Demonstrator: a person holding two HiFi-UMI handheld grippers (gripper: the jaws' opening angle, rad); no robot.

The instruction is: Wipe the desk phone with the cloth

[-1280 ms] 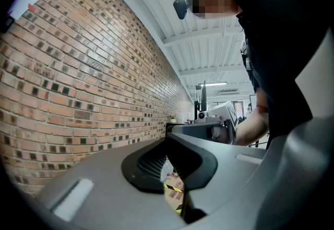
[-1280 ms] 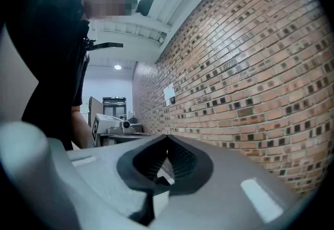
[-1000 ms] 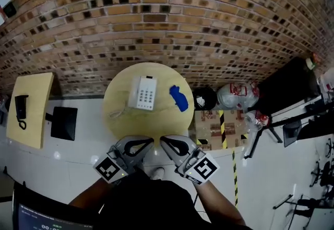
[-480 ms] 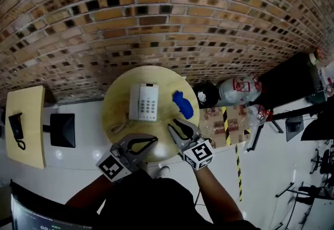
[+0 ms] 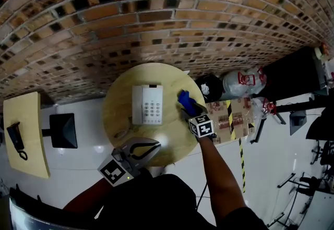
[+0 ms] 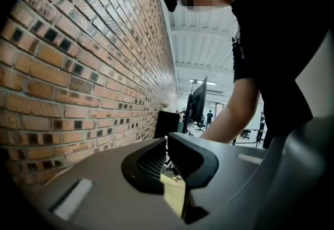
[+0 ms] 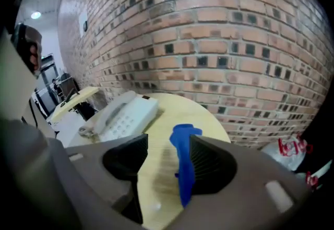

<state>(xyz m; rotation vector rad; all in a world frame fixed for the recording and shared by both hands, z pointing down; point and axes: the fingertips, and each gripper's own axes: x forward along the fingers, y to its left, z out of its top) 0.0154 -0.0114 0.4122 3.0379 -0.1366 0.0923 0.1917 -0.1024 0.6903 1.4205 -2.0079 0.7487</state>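
No text, brand or number can be read anywhere. The red print on the white plastic bag beside the tabletop is too small to make out, as are the key markings on the desk phone. The two marker cubes carry only black-and-white square patterns.

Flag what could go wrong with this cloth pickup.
1. The right claw, jaws just opening, has the cloth between them but beside one jaw, off centre; closing may pinch only a fold and drop it.
2. The cloth lies near the table edge; a nudge could push it off.
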